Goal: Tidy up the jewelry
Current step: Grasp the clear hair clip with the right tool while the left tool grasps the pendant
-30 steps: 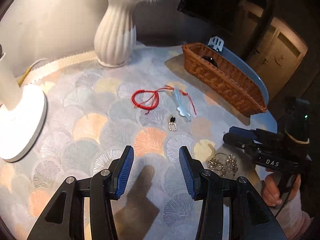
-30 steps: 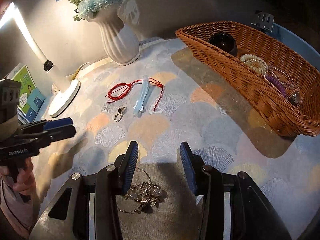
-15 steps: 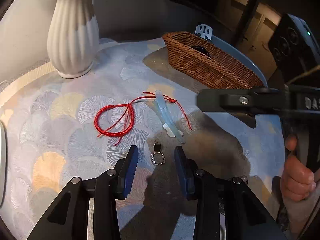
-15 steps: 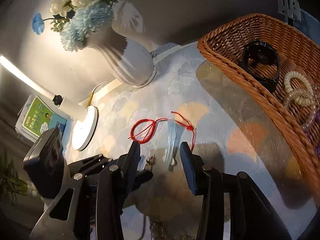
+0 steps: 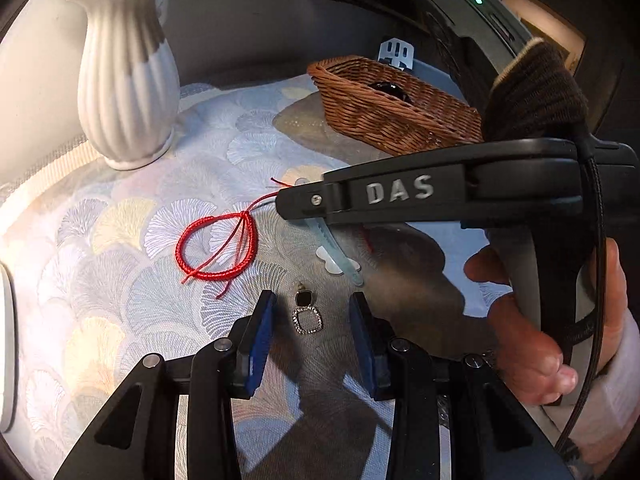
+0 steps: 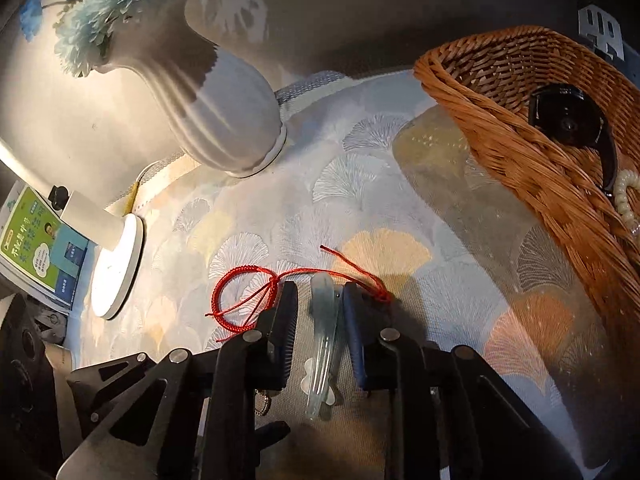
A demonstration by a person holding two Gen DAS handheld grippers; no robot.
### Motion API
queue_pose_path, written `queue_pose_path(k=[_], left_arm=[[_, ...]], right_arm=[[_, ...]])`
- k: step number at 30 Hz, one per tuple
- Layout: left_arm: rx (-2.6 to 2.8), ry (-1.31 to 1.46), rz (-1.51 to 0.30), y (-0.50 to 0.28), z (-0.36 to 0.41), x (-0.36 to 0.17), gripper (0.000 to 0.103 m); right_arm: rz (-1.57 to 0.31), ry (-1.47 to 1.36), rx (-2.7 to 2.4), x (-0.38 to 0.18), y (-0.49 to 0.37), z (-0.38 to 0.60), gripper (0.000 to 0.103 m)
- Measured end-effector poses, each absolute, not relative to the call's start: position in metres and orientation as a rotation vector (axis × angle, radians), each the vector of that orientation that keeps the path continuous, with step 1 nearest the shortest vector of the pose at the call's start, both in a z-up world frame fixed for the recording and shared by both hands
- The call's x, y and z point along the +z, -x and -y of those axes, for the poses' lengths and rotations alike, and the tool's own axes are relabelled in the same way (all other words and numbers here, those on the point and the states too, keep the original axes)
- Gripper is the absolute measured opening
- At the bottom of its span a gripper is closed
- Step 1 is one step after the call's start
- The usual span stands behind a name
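Closing my right tongs point(image 6: 319, 306) now around the pale blue hair clip point(image 6: 322, 336), which lies between the blue pads low in the frame's centre, pads not yet pressing it. My left tongs point(image 5: 311, 314) hang spread over the black-and-silver earring point(image 5: 306, 314), lower centre, untouched. Left of the clip curls the red cord bracelet point(image 6: 244, 300). At upper right sits the wicker basket point(image 6: 520, 136), holding a black watch point(image 6: 568, 120).
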State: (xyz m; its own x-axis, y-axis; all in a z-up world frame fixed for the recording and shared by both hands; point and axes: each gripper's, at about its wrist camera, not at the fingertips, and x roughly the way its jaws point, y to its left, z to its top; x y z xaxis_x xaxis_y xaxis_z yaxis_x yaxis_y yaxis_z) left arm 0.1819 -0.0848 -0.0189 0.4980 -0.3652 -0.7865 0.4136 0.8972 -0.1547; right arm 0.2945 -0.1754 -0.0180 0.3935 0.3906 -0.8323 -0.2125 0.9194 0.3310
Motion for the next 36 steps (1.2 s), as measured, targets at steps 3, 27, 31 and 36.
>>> queue_pose_path(k=[3, 27, 31, 36], left_arm=[[-0.446, -0.105, -0.925, -0.18, 0.092, -0.019, 0.034], [-0.536, -0.037, -0.829, -0.156, 0.072, -0.003, 0.01], [-0.602, 0.088, -0.824, -0.158, 0.055, 0.002, 0.01], [-0.69, 0.212, -0.856, -0.162, 0.052, 0.003, 0.01]], right_arm=[[-1.087, -0.138, 0.378, -0.018, -0.291, 0.173, 0.016], [-0.994, -0.222, 0.394, 0.026, -0.194, 0.269, 0.016], [-0.982, -0.26, 0.382, 0.027, -0.174, 0.29, 0.016], [-0.968, -0.29, 0.371, 0.027, -0.156, 0.305, 0.016]])
